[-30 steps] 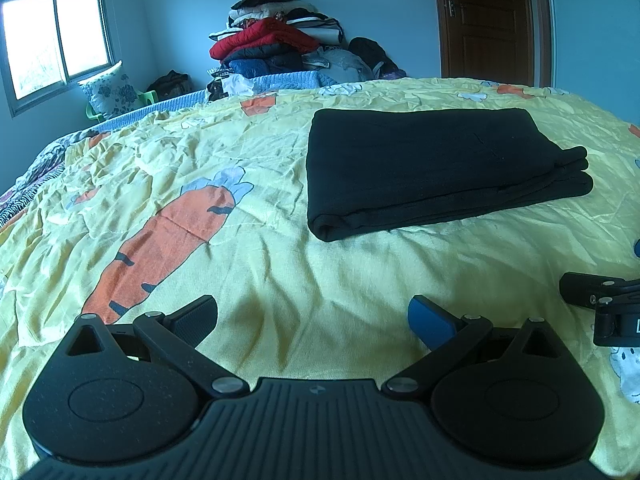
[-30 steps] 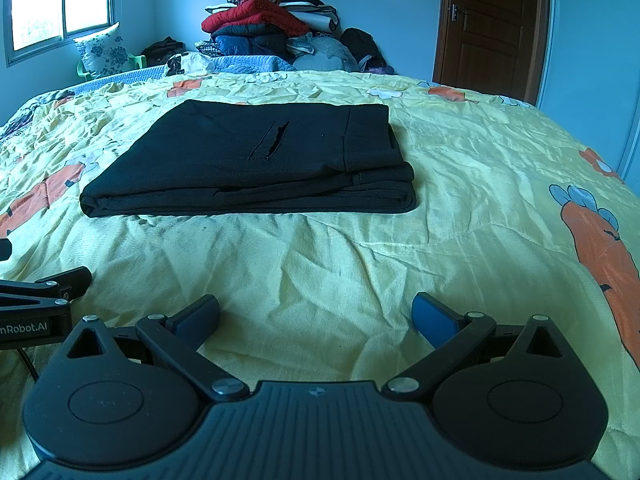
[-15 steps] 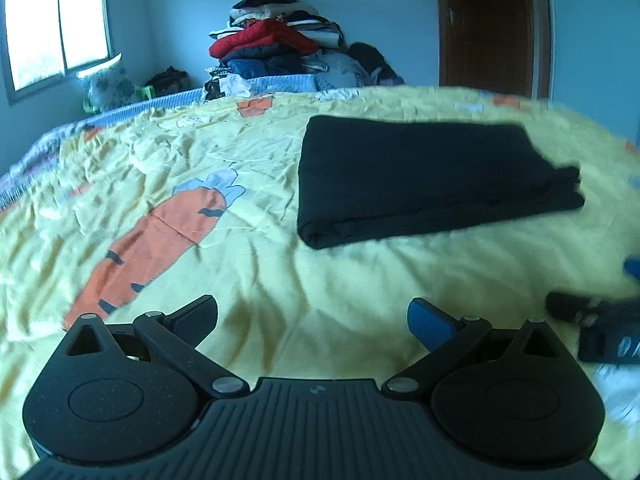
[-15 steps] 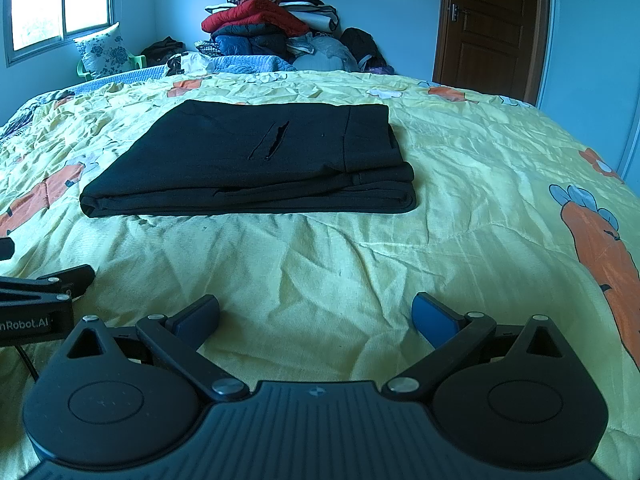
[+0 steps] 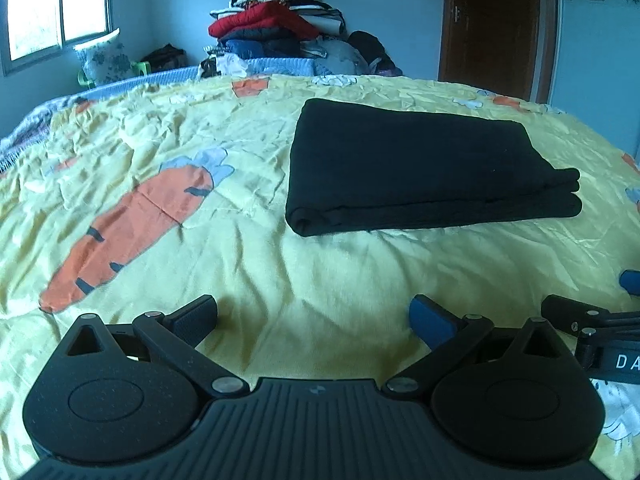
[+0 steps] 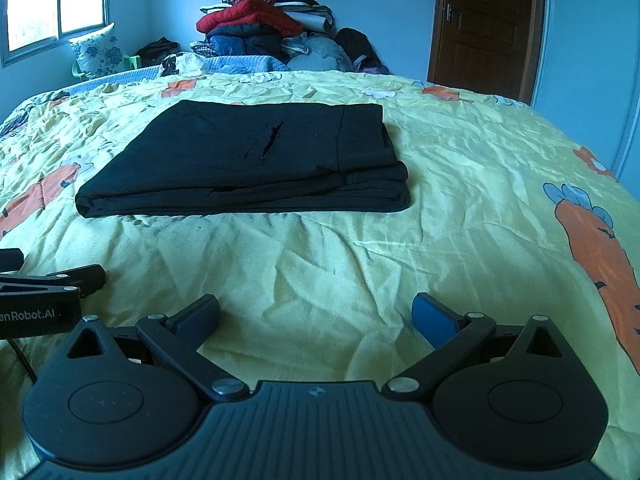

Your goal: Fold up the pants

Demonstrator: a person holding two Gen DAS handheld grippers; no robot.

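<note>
The black pants (image 5: pixel 424 168) lie folded in a flat rectangle on the yellow carrot-print bedspread (image 5: pixel 192 148). From the right wrist view the same pants (image 6: pixel 248 160) show a pocket slit on top and stacked layers at the near edge. My left gripper (image 5: pixel 314 316) is open and holds nothing, low over the bedspread well short of the pants. My right gripper (image 6: pixel 316 316) is open and holds nothing too, equally far back. Each gripper shows at the other view's edge: the right gripper (image 5: pixel 596 328) and the left gripper (image 6: pixel 52 284).
A tall pile of clothes (image 6: pixel 260 28) sits beyond the bed's far edge. A window (image 5: pixel 56 4) and a floral pillow (image 6: pixel 96 52) are at the back left, a brown door (image 6: pixel 488 28) at the back right.
The left gripper swung and shifted a little, so the pants sit slightly differently in its view. The right gripper held still. Both stayed open.
</note>
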